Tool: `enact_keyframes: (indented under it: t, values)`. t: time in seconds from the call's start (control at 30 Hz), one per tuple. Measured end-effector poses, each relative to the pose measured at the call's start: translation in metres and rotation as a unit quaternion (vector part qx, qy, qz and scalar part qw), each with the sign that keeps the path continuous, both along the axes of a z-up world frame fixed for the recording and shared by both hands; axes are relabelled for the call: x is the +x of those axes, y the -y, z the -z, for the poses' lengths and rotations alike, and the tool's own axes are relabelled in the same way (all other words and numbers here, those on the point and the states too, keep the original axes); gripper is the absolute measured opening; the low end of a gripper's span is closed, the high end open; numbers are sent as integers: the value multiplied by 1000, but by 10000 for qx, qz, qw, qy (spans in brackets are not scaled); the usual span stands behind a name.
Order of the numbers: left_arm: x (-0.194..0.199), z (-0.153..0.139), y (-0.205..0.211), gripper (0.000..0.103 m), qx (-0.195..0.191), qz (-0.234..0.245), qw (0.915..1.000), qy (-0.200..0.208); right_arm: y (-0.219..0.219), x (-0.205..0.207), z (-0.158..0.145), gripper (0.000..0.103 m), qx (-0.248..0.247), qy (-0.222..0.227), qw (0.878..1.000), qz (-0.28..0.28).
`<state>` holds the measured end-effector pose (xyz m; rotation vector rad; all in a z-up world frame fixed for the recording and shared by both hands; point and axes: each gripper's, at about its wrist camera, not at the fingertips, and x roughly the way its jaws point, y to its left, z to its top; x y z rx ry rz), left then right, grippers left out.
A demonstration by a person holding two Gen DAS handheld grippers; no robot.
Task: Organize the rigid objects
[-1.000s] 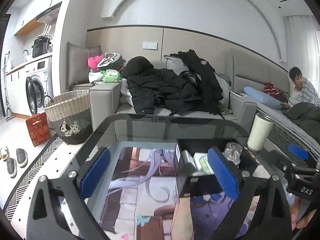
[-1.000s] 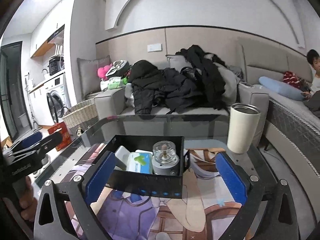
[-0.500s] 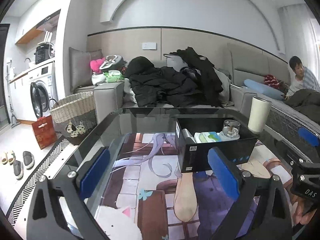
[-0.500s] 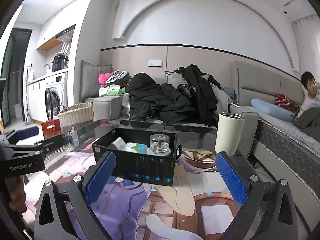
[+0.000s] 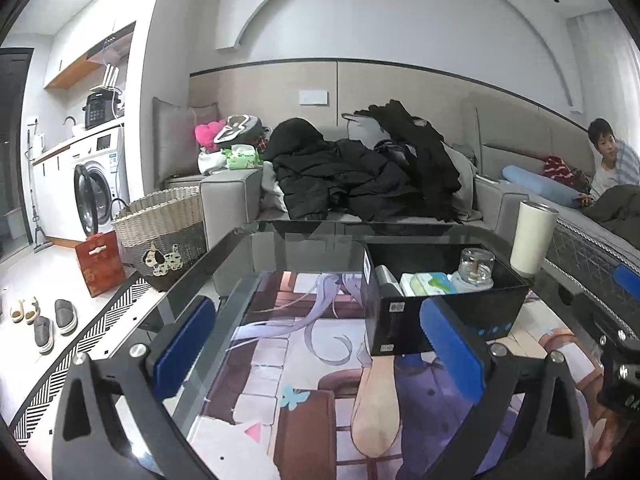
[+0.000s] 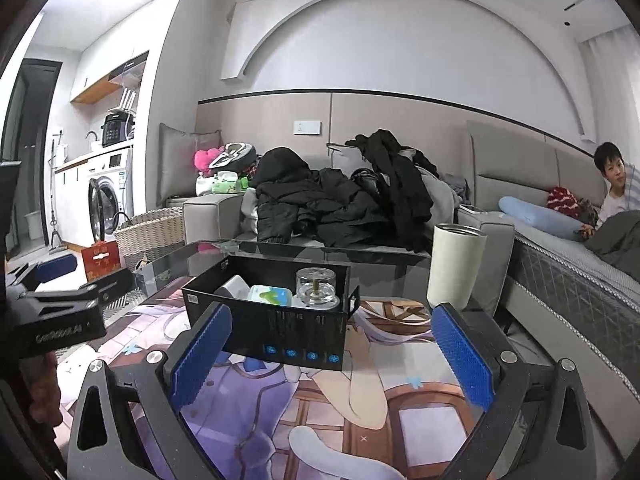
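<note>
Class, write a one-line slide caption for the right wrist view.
Open right gripper faces a black box of small items beside a white tumbler on a glass table.

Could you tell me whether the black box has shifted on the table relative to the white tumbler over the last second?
No. The black box sits left of the white tumbler with a similar gap as before; only the camera view changed.
</note>
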<state>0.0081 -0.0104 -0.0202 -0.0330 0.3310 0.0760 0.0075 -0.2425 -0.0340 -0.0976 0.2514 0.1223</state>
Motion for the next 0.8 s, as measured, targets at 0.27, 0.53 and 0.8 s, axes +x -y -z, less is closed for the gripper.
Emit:
enact_keyframes:
  t: [0.27, 0.53, 0.8]
  values:
    - [0, -3, 1, 103, 52, 53, 10000, 64, -2, 1, 1, 102, -12, -65, 10000, -63]
    - [2, -3, -2, 103, -8, -19, 10000, 11, -5, 3, 0, 102, -25, -29, 9999, -106]
    - [5, -1, -4, 103, -50, 15, 9999, -114, -8, 7, 0, 102, -64, -114, 9998, -168]
